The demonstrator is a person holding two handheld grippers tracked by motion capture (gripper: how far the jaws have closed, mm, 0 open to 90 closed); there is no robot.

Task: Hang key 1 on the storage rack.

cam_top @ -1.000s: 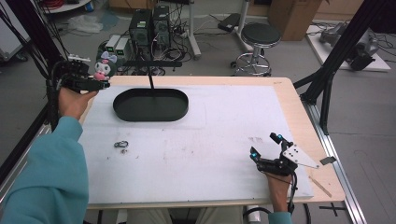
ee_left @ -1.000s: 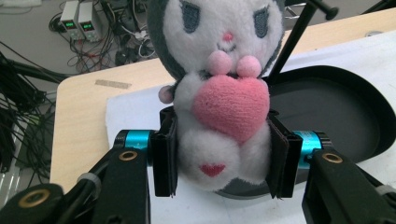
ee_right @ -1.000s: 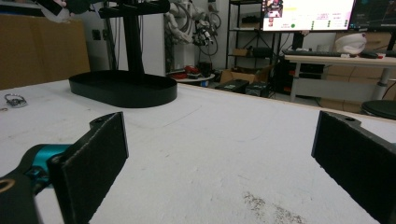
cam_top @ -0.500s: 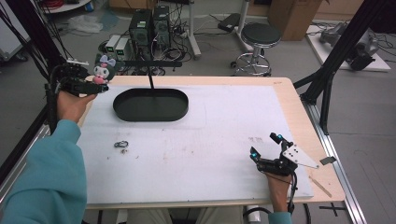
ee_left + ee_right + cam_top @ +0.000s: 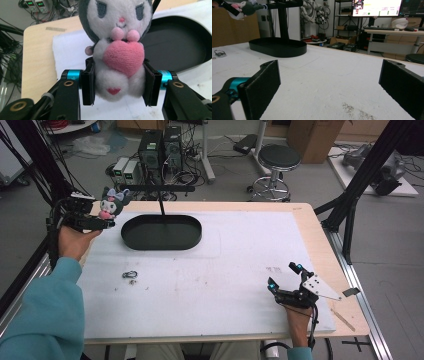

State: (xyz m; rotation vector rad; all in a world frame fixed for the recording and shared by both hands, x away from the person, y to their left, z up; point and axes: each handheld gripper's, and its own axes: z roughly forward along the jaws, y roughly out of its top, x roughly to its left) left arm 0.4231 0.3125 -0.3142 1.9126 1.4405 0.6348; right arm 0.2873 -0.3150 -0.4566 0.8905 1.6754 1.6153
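Plush toy (image 5: 117, 50) with a pink heart sits clamped at its body between my left gripper (image 5: 87, 220) jaws, held above the desk's (image 5: 240, 265) far left corner, beside the black oval tray (image 5: 161, 232). My right gripper (image 5: 287, 282) rests on the desk's near right, jaws spread wide with nothing between them.

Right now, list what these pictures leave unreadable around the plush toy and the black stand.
- Plush toy: ears cut by the top edge in the left gripper view; sides hidden behind the left claw pads.
- Small metal item: too small in the high view to identify.
- Black stand: its far side in the right gripper view hidden by its own post.
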